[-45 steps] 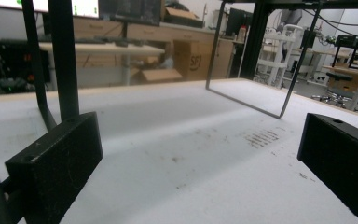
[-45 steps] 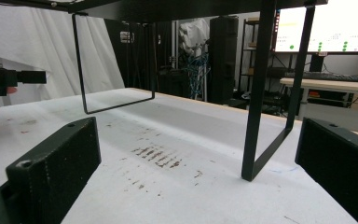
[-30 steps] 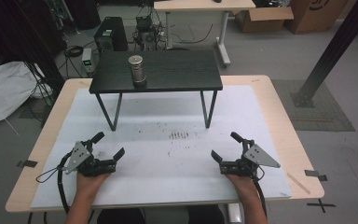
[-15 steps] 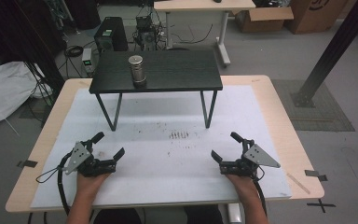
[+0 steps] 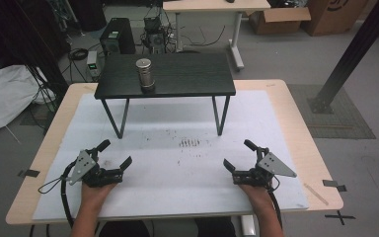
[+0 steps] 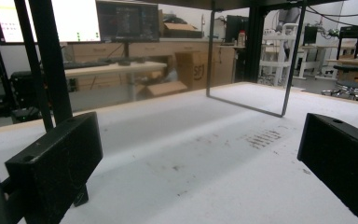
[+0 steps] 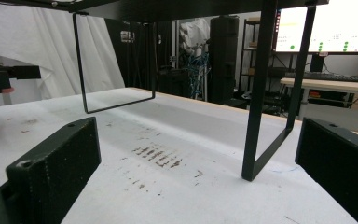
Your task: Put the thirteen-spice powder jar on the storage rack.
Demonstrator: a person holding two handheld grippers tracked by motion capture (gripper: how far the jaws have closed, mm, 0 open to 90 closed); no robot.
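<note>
Metal cylinder (image 5: 144,74) upright on black stand (image 5: 187,76), both grippers wide open.

This is a lab or robotics workshop. Beyond the far edge of the table (image 5: 296,113), a computer tower (image 5: 117,35) and tangled cables sit on the grey floor, with cardboard boxes (image 5: 281,19), lit monitors (image 6: 74,18) and workbenches (image 6: 102,69) around.
</note>
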